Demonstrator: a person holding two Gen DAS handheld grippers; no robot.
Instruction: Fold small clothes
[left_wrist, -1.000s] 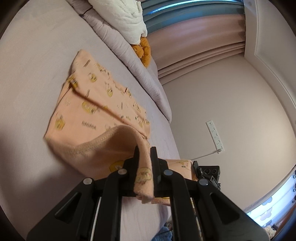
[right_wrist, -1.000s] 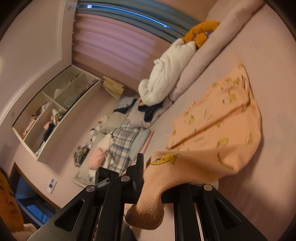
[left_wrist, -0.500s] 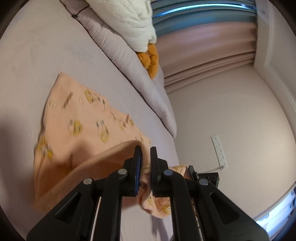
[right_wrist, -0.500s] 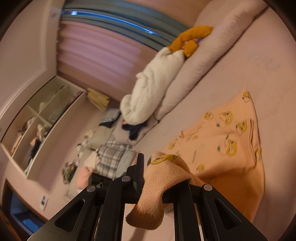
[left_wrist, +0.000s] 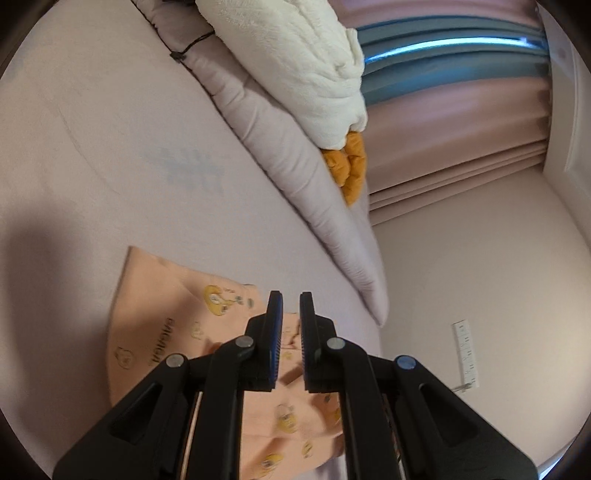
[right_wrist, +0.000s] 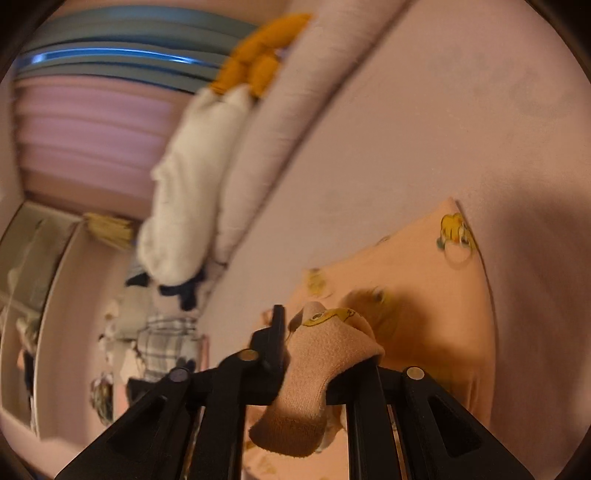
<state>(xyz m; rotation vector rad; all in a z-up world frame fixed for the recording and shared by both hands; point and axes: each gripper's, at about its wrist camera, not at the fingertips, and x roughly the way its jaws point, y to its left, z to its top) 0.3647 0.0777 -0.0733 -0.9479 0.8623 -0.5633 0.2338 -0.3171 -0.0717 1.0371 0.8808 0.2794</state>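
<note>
Left jaws: on the left gripper (left_wrist: 290, 306) they are drawn in to a thin slit. Peach cloth shows low in the slit and looks pinched there, though the contact itself is hard to make out.
Left view, garment: the peach printed garment (left_wrist: 166, 314) lies on the bed (left_wrist: 92, 147) under and ahead of the gripper, its far part flat with one square corner out to the left.
Left view, why held so: a pinch on one edge probably lets that side be carried across the flat part to make a fold.
Left view, backdrop: a long pillow (left_wrist: 295, 177) and a white blanket (left_wrist: 295, 55) sit well beyond the garment, clear of the folding spot.
Right jaws: on the right gripper (right_wrist: 321, 332) they are clamped on a bunched ribbed edge (right_wrist: 295, 417) of the same garment, which droops out below them.
Right view, garment: the garment's remaining part (right_wrist: 424, 280) lies spread on the bed (right_wrist: 443, 110) ahead and to the right.
Right view, why held so: with a matching grip on the other side, the lifted edge can travel level, so the fold should land straight.
Step, judged: mid-fold, with the edge not yet laid down.
</note>
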